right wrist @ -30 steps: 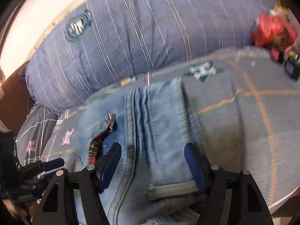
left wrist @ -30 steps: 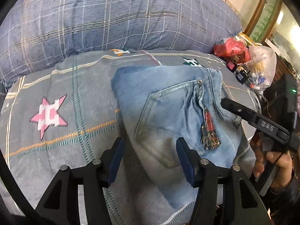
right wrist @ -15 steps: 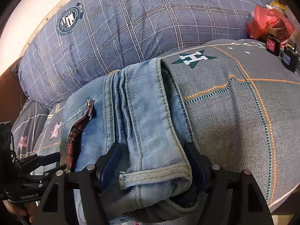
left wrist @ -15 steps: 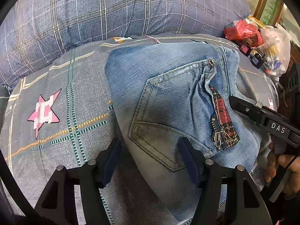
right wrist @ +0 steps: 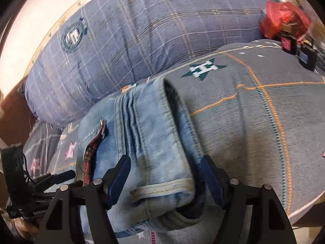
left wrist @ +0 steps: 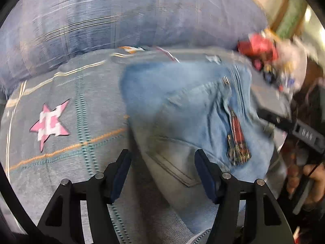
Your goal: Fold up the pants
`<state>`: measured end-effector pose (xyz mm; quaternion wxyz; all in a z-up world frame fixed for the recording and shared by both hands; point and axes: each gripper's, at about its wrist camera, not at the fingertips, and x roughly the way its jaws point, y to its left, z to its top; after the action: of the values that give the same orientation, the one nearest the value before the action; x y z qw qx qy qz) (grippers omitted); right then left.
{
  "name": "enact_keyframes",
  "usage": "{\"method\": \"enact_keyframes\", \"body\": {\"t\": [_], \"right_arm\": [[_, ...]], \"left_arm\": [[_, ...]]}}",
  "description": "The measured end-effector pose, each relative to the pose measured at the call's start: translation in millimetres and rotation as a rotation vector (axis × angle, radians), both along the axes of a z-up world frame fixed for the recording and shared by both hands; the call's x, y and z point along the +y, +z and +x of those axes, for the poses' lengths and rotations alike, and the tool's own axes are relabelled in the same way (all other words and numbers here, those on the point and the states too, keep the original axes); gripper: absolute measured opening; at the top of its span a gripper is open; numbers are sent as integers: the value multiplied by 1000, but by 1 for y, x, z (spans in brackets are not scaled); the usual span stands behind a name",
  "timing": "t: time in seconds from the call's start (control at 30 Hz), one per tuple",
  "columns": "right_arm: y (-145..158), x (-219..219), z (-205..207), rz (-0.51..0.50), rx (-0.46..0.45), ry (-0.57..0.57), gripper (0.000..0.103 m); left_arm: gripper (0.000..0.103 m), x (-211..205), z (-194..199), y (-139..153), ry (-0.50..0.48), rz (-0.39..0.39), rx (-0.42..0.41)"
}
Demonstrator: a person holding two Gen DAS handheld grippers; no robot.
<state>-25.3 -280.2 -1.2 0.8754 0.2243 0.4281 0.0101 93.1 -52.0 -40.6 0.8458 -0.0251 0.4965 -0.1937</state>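
With both sets of jaws released, I judge the folded jeans (right wrist: 154, 142) heavy, floppy denim, best gripped at the thick hem (right wrist: 162, 189).

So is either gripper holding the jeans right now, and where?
No. The left gripper and right gripper are both open, fingers straddling the folded jeans unclamped.

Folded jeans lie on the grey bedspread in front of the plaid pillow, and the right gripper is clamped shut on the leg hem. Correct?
Not quite. In the right wrist view the right gripper is open, with its jaws either side of the jeans. The jeans do lie folded on the grey bedspread before the plaid pillow.
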Motion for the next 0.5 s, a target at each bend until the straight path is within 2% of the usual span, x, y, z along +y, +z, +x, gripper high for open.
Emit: {"method": "enact_keyframes", "body": {"t": [0.1,0.23,0.33,0.4,0.5], "right_arm": [[0,-21,-2,66,20,-17,80],[-11,-40,-4,171,36,-28,80],[-26,-45,-6,244,48,-25,80],[-37,-42,-4,294,94,-2,80],[-39,-38,-4,346,84,39,80]], "left_arm": [[66,22,10,-1,48,-78,49],[66,30,17,-11,71,-141,105],[66,21,18,-20,58,-152,131],[66,12,20,-23,39,-151,131],[66,2,26,-24,22,-167,121]]}}
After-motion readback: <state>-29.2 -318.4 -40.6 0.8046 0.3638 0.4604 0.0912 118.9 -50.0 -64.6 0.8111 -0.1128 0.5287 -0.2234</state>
